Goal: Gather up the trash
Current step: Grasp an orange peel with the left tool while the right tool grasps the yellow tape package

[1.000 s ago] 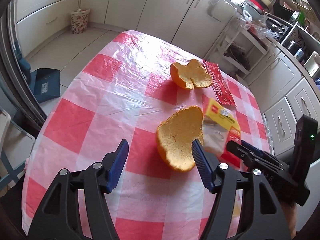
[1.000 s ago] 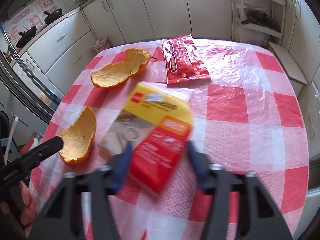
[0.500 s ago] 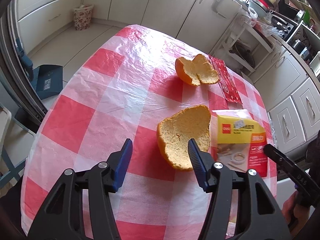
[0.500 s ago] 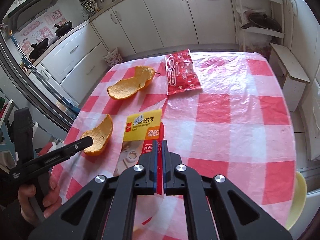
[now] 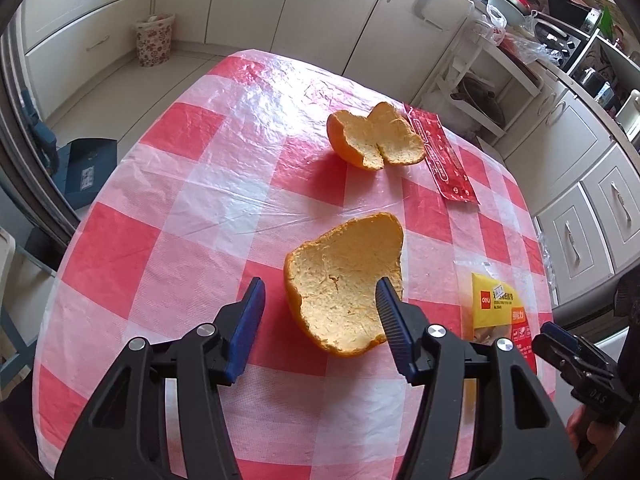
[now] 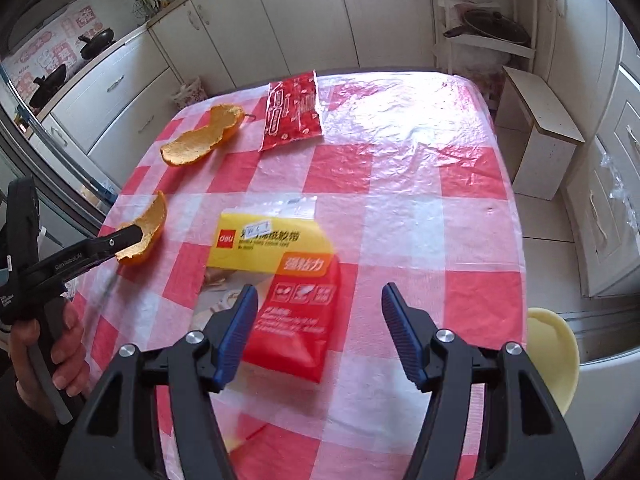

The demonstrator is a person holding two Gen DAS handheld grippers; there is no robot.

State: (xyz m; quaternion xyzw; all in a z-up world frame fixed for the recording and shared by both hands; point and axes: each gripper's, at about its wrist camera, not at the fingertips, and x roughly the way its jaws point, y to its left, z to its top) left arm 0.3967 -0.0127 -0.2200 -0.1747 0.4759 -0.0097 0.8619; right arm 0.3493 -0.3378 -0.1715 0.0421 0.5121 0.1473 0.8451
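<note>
A large orange peel (image 5: 344,288) lies inside-up on the red-and-white checked table (image 5: 160,240). My left gripper (image 5: 319,284) hangs open just over it; its right pad overlaps the peel's right edge and its left pad stands clear. A yellow-and-red packet (image 6: 280,280) lies blurred between the fingers of my right gripper (image 6: 320,288), whose jaws are opening, and neither pad presses on it. The left wrist view shows the same packet (image 5: 496,308) at the table's right edge. A second peel (image 5: 376,140) and a red wrapper (image 5: 440,160) lie farther back.
A pale yellow bowl-like rim (image 6: 552,360) shows past the table's right edge. A floral waste basket (image 5: 154,38) stands on the floor by the cabinets. A white step stool (image 6: 536,128) is beside the table. A hand (image 6: 52,352) holds the left gripper's handle.
The right gripper closed on the packet half a second ago; now its jaws are wide and the packet is loose. The left gripper narrowed slightly and sits a little closer over the large peel.
</note>
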